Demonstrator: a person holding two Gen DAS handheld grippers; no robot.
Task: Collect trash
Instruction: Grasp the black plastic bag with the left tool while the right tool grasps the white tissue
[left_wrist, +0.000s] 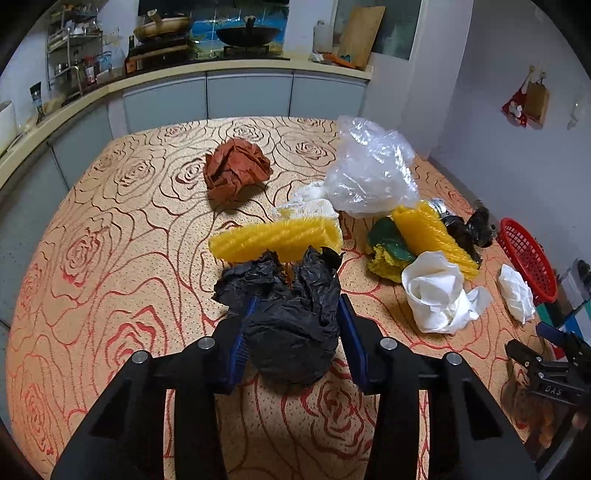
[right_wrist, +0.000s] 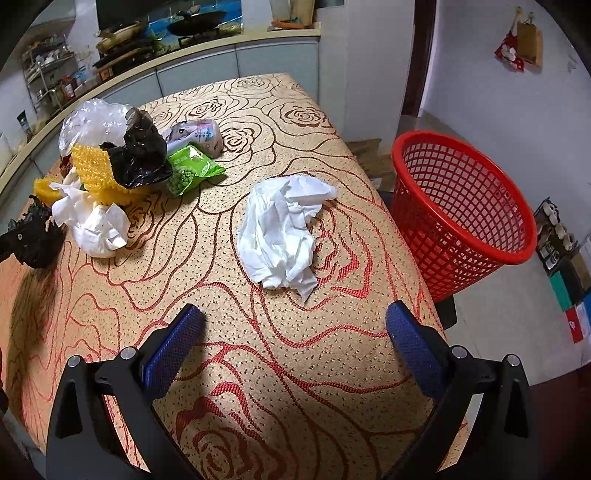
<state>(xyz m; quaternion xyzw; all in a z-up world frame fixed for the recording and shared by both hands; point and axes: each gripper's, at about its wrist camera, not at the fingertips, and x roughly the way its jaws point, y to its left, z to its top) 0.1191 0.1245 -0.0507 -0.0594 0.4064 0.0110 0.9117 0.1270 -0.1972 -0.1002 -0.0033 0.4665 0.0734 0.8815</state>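
Note:
My left gripper (left_wrist: 295, 314) is shut on a crumpled black plastic bag (left_wrist: 291, 321), held just above the rose-patterned tablecloth (left_wrist: 110, 258). Beyond it lie a yellow foam net (left_wrist: 277, 238), a brown paper ball (left_wrist: 236, 170), a clear plastic bag (left_wrist: 369, 177) and a white tissue wad (left_wrist: 439, 295). My right gripper (right_wrist: 295, 325) is open and empty, its blue pads (right_wrist: 173, 347) wide apart, just short of a crumpled white tissue (right_wrist: 284, 229). A red mesh basket (right_wrist: 461, 214) stands off the table's right edge. The black bag in my left gripper shows at the left edge (right_wrist: 29, 236).
A pile at the table's far left holds a second yellow net (right_wrist: 92, 166), a black bag (right_wrist: 140, 155), a green pea packet (right_wrist: 192, 170), a tissue pack (right_wrist: 199, 134) and white tissue (right_wrist: 96, 225). A kitchen counter (left_wrist: 221, 70) runs behind the table.

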